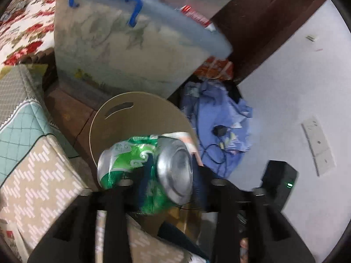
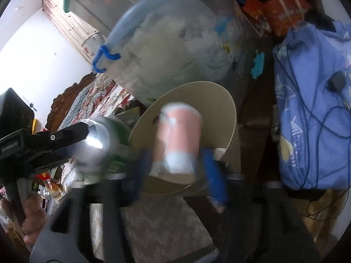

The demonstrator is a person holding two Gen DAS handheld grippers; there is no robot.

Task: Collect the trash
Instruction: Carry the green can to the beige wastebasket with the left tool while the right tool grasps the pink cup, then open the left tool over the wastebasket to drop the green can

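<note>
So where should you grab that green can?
Around its round middle, like the left gripper does now: one finger on each curved side, coming from the side. The green can lies tilted, its shiny end towards the camera. The ends are slippery and dished; the dented body probably gives the fingers more to press on.

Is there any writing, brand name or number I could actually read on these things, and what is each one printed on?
Nothing reads in full.
"Go...AI": only a guess, pale lettering on the black body of the left tool, too blurred.
Green can: white characters and swirls, blurred, unreadable.
Pink cup: no print I can make out.
Orange packets: white print, too blurred.
Red packet behind the clear storage box: print too small.
</note>
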